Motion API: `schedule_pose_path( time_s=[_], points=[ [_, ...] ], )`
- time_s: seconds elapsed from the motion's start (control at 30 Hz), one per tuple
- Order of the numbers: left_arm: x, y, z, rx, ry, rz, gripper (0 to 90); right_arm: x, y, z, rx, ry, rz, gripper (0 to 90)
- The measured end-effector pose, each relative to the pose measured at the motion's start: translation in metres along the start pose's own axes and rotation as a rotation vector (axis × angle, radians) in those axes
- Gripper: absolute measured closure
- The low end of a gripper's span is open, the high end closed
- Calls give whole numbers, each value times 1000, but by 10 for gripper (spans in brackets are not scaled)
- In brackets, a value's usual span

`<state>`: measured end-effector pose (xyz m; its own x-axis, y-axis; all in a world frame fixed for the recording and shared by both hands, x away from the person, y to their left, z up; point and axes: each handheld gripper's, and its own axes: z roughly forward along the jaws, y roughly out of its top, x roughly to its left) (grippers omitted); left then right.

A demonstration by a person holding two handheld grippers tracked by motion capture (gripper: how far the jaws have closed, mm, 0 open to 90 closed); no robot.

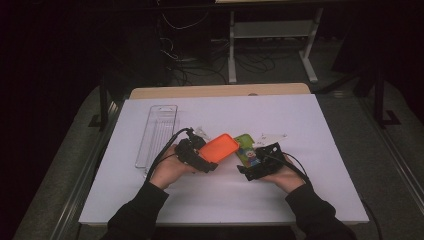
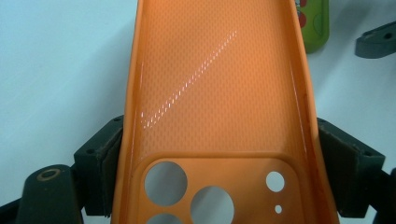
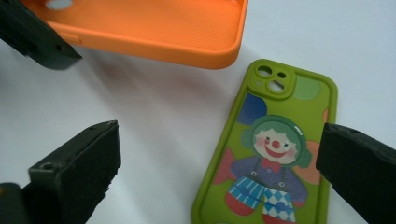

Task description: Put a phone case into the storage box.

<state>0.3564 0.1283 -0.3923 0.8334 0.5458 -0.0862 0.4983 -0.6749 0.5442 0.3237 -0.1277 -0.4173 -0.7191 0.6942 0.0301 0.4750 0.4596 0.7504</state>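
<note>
At the far left, a clear tray (image 1: 156, 134) is lying untouched. The left gripper (image 1: 199, 159) is pinching the orange phone case (image 1: 219, 147) by its sides, raised off the white table (image 1: 300, 120). The right gripper (image 1: 256, 165), jaws spread, is hovering over the green clown phone case (image 3: 273, 149), which is lying flat just right of centre, not yet grasped.

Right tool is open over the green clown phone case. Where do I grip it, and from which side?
Grip the green clown case across its two long edges, coming straight down from above. It lies flat, picture side up, on the white table, and the right tool already has one open jaw on either side.
</note>
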Motion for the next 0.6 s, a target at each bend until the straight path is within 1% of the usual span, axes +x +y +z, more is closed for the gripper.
schedule_pose_path(
  time_s=[0.03, 0.07, 0.13, 0.17, 0.2, 0.23, 0.27, 0.33, 0.37, 0.4, 0.47, 0.6],
  points=[
    [0, 0, 0, -1, -2, -1, 158, 1, 0, 0, 8, -3, -13, 0],
    [0, 0, 0, 0, -2, 0, 158, 2, 0, 0, 8, -21, -23, 0],
    [1, -1, 0, -1, -6, 3, 158, 2, 0, 0, 9, -29, -27, 0],
    [1, -1, -1, 0, -7, 2, 158, 3, -1, -1, 2, -55, -43, 0],
    [1, -1, -1, -1, -8, 3, 158, 3, -1, -1, -2, -71, -66, 0],
    [1, -1, -1, -1, -9, 3, 158, 3, -1, -2, -4, -75, -79, 0],
    [1, -1, -1, 0, -9, 5, 158, 2, -1, -2, -7, -85, -103, 0],
    [1, -1, -1, 3, -13, 3, 158, 3, -1, -2, -9, -94, -107, 0],
    [0, -1, 0, -6, -15, -8, 158, 4, -1, -2, -13, -103, -124, 0],
    [-1, -1, 0, -7, -16, -8, 158, 5, -1, -2, -16, -111, -127, 0],
    [0, -1, -1, -5, -16, -3, 158, 5, -1, -2, -16, -113, -133, 0],
    [0, -1, -1, -2, -17, 0, 158, 7, -2, -2, -18, -138, -155, 0]
  ],
)
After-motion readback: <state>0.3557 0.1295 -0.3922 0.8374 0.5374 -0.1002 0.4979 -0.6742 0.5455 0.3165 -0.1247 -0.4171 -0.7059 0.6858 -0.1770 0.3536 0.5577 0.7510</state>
